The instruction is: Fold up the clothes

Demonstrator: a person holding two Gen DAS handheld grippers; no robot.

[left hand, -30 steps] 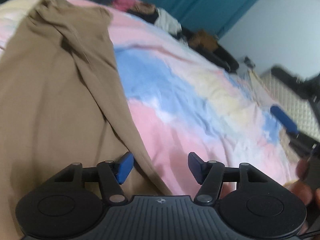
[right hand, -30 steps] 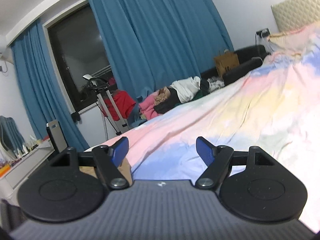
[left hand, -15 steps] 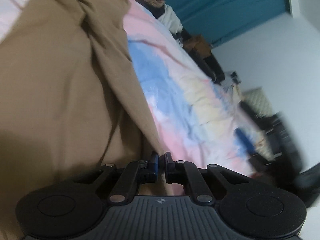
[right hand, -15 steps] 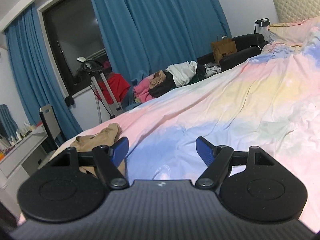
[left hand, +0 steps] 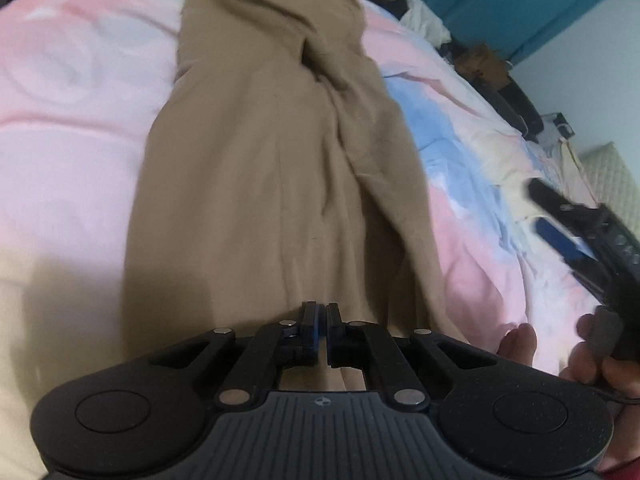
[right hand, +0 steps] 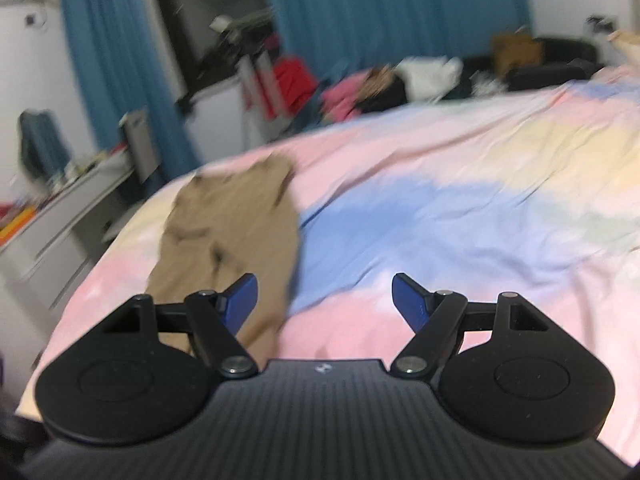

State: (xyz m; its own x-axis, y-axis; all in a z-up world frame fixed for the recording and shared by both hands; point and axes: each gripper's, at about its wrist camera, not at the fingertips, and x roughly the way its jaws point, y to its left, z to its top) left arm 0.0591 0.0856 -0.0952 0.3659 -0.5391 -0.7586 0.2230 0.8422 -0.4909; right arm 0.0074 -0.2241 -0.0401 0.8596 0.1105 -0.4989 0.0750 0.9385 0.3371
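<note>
A tan garment lies stretched lengthwise on the pastel bedspread, with a fold ridge along its right side. My left gripper is shut on the garment's near edge. My right gripper is open and empty, held above the bed just right of the garment. It also shows in the left wrist view at the right, blurred, above the bedspread.
A pile of clothes lies at the bed's far side. Blue curtains, a dark sofa and a white desk stand beyond. The padded headboard is at the right.
My left gripper closed on the garment's near edge and pulled it; the garment now lies longer and straighter. My right gripper swung left and down toward the garment, staying open.
</note>
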